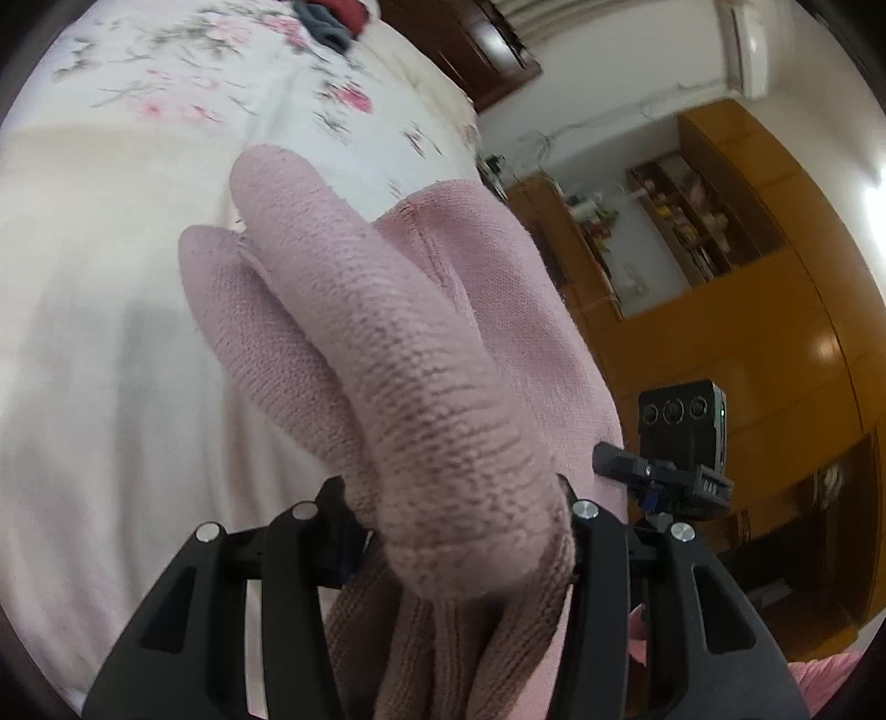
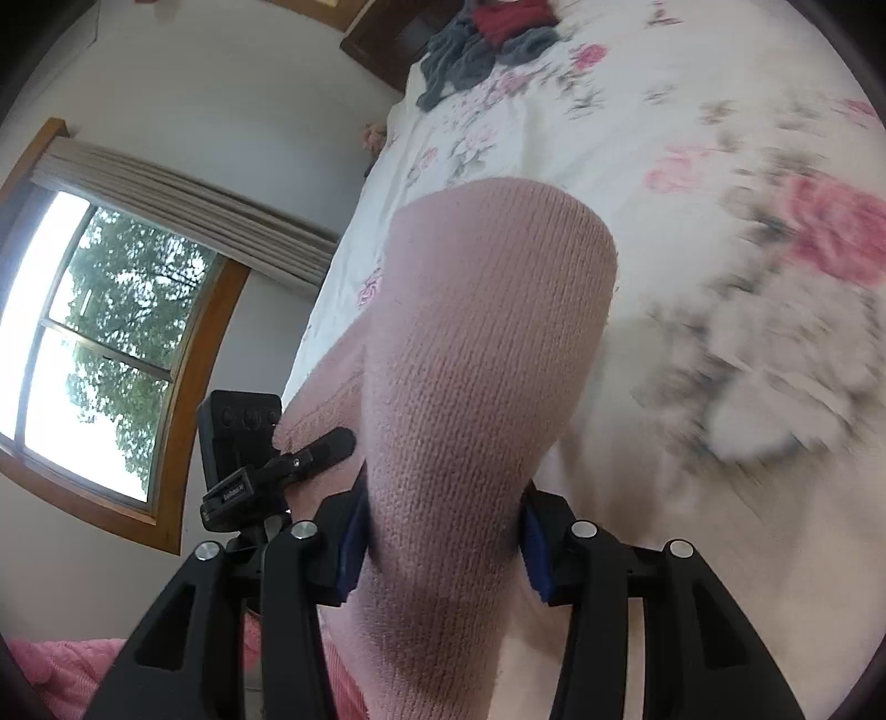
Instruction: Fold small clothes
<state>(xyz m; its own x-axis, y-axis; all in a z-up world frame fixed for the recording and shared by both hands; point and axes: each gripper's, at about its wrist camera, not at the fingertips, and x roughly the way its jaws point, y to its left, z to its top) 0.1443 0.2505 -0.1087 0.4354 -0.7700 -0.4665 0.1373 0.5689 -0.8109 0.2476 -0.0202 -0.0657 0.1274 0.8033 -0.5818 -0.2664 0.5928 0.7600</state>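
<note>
While the left wrist view looks over the floral bed [image 1: 166, 99], the left tool [image 1: 459, 520] pinches a bunched fold of the pink knit sweater [image 1: 387, 343], lifted above the sheet. From the right wrist view, the right tool [image 2: 443, 531] clamps another thick fold of the sweater [image 2: 476, 343] between its blue pads [image 2: 534, 545]; a heap of grey and red clothes [image 2: 487, 39] lies far up the bed.

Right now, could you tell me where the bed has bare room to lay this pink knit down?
The pink knit hangs from both grippers. Free: the plain pale stretch of the bed just beyond the fingers, bordered by the floral print farther up. Crowded: the far end, where a grey and red clothes pile lies.
</note>
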